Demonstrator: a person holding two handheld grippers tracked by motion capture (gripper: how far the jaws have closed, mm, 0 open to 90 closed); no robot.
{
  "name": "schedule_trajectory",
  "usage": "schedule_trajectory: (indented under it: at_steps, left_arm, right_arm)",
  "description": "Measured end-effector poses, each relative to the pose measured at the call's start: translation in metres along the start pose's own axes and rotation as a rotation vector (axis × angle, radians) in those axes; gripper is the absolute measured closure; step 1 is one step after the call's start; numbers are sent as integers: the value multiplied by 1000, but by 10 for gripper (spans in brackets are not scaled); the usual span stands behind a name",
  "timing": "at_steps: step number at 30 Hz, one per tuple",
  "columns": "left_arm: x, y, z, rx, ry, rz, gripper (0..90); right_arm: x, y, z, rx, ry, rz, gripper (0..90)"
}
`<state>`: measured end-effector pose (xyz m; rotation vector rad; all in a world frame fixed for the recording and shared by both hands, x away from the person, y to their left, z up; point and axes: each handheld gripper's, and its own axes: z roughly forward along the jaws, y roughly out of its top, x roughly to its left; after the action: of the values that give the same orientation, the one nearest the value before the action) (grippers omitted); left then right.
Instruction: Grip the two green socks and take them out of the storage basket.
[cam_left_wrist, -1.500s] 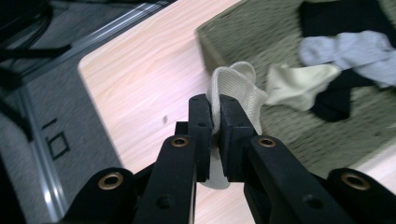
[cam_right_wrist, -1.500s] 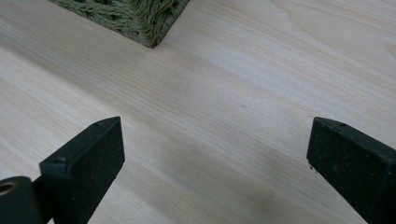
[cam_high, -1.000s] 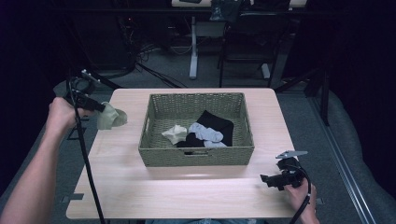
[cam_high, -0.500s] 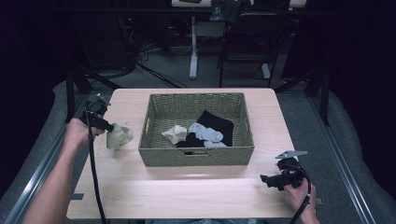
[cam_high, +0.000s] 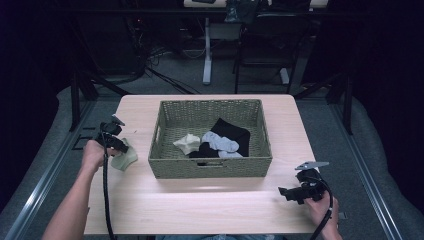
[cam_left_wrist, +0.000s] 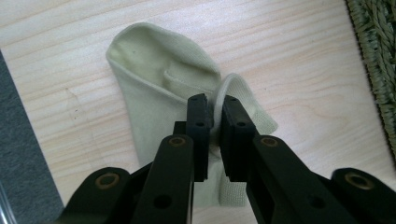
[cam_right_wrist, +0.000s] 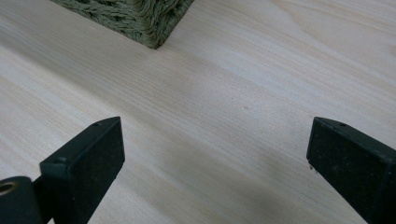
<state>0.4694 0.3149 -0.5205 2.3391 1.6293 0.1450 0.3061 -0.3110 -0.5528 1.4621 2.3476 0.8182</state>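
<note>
Left gripper (cam_left_wrist: 213, 122) jaws pinch green sock (cam_left_wrist: 154, 88) on desk (cam_high: 210, 205), frame left; basket (cam_high: 165, 165) holds more socks. Right gripper (cam_right_wrist: 215, 163) wide open, empty.

Black claws (cam_left_wrist: 214, 135), brass-ringed pivot holes

The pale wooden table (cam_high: 200, 200) is lit brightly from overhead in the high view, while the surrounding room is left in deep darkness. A soft shadow is cast in front of the olive woven rectangular basket (cam_high: 212, 167). Both gripper views are evenly lit; the near black jaws are rendered slightly soft, and faint blur is seen throughout.
</note>
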Motion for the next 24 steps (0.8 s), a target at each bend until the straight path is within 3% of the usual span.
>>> schedule_trajectory:
  at_steps: [3, 5, 10, 13, 17, 24]
  left_arm:
    - [-1, 0, -10, -30, -14, 3, 656]
    - [-1, 1, -20, -45, -10, 7, 508]
    - [-7, 6, -50, -104, -9, 21, 290]
    - [-15, 11, -72, -158, -13, 36, 203]
    - [-29, 21, -98, -223, -35, 64, 154]
    - [-56, 46, -122, -263, -23, 133, 91]
  right_arm:
    - [0, 0, 0, 0, 2, 2, 36]
    - [0, 0, 0, 0, 3, 2, 36]
    - [1, 1, 0, -7, 5, 0, 36]
    - [1, 1, 0, -2, 7, 3, 36]
    - [1, 1, 0, -4, 8, -1, 36]
    - [1, 1, -1, 0, 4, -4, 36]
